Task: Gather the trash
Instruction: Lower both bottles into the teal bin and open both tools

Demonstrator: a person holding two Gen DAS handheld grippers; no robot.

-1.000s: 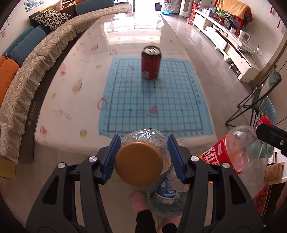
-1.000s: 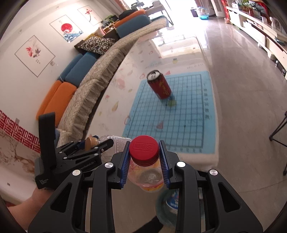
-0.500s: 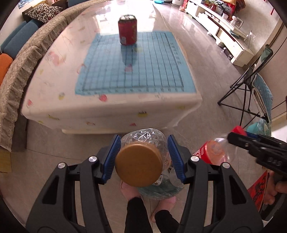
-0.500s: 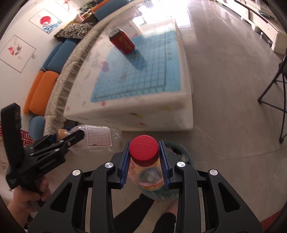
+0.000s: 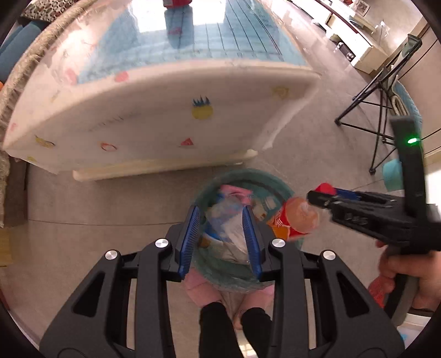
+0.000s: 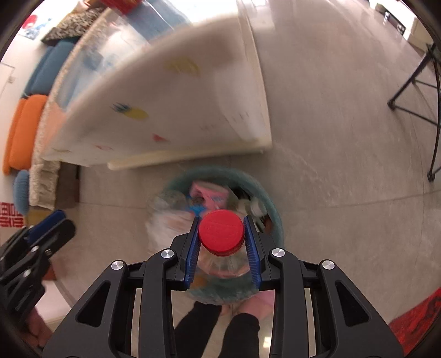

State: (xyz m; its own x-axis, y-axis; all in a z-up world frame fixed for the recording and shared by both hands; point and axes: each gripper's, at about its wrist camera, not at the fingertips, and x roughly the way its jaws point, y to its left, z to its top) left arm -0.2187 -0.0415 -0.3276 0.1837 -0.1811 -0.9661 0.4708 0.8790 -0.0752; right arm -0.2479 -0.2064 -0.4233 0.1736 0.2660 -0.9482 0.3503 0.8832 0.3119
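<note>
Teal and round, the plastic waste bin (image 5: 278,190) is standing on the floor directly below both grippers, its near rim running under the left gripper (image 5: 220,236). That left gripper's blue-padded fingers (image 5: 190,236) are spread apart with nothing pinched between them. Seen through the gap, a clear crumpled plastic bottle (image 5: 228,223) is lying among the rubbish inside the bin, too blurred to say how it is resting or whether it is touching either pad. Just to the right of the left gripper, the right gripper (image 5: 319,197) is reaching over the bin's rim, holding a clear plastic bottle with a red cap and a red-orange label (image 5: 297,220); the bottle's lower end is cut off behind the left gripper's finger.

From the right wrist view, the right gripper (image 6: 222,242) is clamping that red-capped bottle (image 6: 220,234) by the neck, the cap facing the camera and hiding most of the body. Beyond its fingertips the bin (image 6: 273,209) is blurred, and a pink packet (image 6: 209,192) and pale scraps inside are hard to identify. The left gripper (image 6: 52,228) is showing at the left edge, partly cut off.

Ahead of both grippers, the white table with a fruit-print cover (image 5: 165,121) is filling the upper view, a red can (image 5: 176,2) on it cropped at the top edge.
</note>
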